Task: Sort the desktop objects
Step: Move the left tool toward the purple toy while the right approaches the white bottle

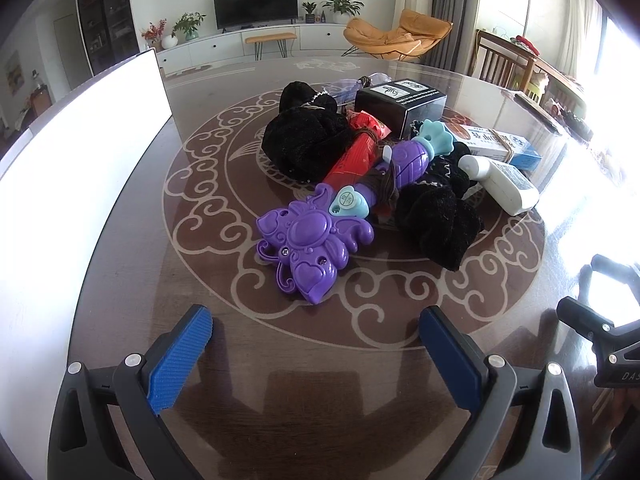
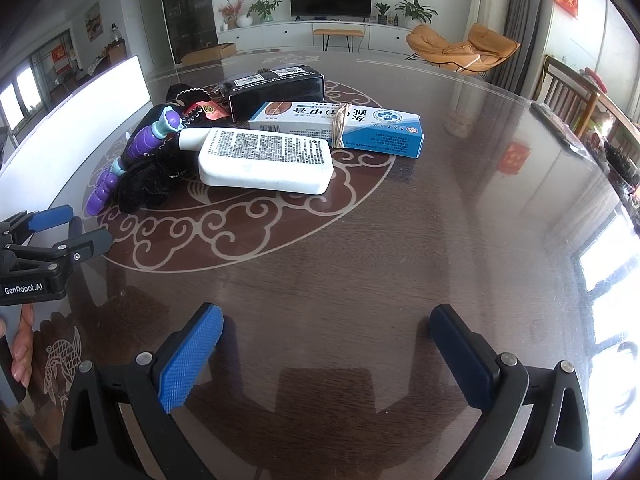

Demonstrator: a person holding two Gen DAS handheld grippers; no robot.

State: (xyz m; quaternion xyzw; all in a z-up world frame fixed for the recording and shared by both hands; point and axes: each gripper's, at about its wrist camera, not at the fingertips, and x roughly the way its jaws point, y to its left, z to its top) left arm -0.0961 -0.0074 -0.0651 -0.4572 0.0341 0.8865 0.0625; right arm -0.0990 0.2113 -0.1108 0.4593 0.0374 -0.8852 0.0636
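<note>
Left wrist view: left gripper (image 1: 316,334) jaws wide open, empty, over the tabletop (image 1: 320,364), near side of the purple toy wand (image 1: 316,232). Wand lies on a pile with black cloth (image 1: 436,220) and a red packet (image 1: 356,152). Right gripper (image 2: 326,344) also wide open, holding nothing; white bottle (image 2: 266,160), blue-white box (image 2: 340,126) and black box (image 2: 276,88) lie farther out.

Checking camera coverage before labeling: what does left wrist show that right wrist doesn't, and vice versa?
Left wrist only: the purple toy's butterfly head, the red packet, and the right gripper at the frame edge.

Right wrist only: the printed label face of the white bottle, the rubber band around the blue-white box, a hand holding the left gripper.

Both: the black box, black fabric, the white board, both grippers open and empty.
</note>
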